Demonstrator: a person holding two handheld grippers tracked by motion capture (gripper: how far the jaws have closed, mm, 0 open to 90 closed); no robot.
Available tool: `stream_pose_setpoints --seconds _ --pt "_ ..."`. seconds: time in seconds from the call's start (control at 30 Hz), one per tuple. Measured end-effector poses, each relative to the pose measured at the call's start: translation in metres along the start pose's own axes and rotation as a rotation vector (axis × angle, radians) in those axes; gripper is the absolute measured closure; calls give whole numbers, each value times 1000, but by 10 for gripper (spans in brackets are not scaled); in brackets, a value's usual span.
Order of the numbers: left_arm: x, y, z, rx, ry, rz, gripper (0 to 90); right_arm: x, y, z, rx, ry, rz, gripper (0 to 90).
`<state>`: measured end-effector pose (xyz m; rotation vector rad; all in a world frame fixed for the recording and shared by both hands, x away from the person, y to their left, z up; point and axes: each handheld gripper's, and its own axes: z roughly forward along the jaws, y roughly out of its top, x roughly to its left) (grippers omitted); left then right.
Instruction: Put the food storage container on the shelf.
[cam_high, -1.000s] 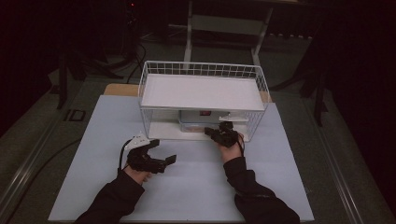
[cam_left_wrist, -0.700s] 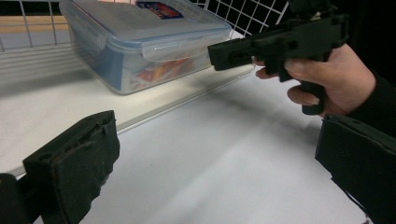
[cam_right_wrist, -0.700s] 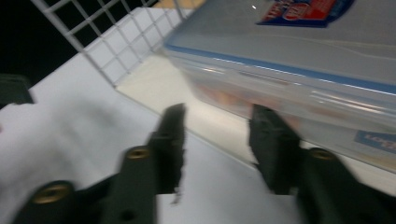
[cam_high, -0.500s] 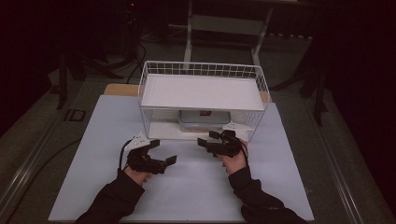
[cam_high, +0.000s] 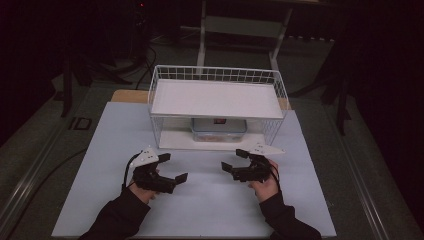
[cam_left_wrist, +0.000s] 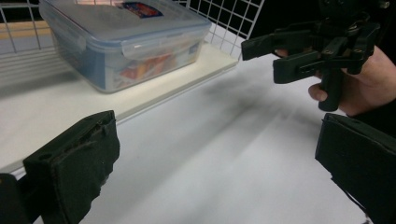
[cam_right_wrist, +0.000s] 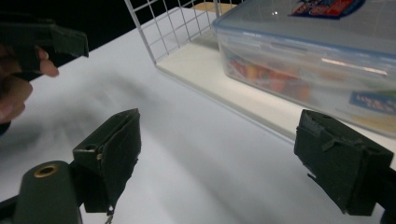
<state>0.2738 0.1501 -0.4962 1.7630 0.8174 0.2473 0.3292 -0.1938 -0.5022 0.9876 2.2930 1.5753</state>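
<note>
Right gripper drawn back from wire rack | jaws spread, empty | left gripper spread, empty

Black claws, grey triangular plates, dark sleeves.

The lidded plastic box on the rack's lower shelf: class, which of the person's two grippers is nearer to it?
Right. The right gripper is just in front of the box, slightly to its right. The left gripper is farther off, toward the front left.

room dark | floor grey | stand behind table — pale
</note>
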Motion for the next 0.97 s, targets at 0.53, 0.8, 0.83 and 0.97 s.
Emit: stream_pose_setpoints --seconds 0.53,0.8,0.83,0.97 --pt "-1 -13 -8 36 1 18 0 7 -26 -41 58 -10 -51 154" --pt "-1 -16 -3 56 0 29 0 4 -35 -54 60 -20 -44 156" --pt "-1 -16 -2 61 -1 30 0 3 -35 -54 56 -16 -42 156" --pt "-2 -17 -1 63 -5 33 0 3 -34 -54 55 -20 -46 157"
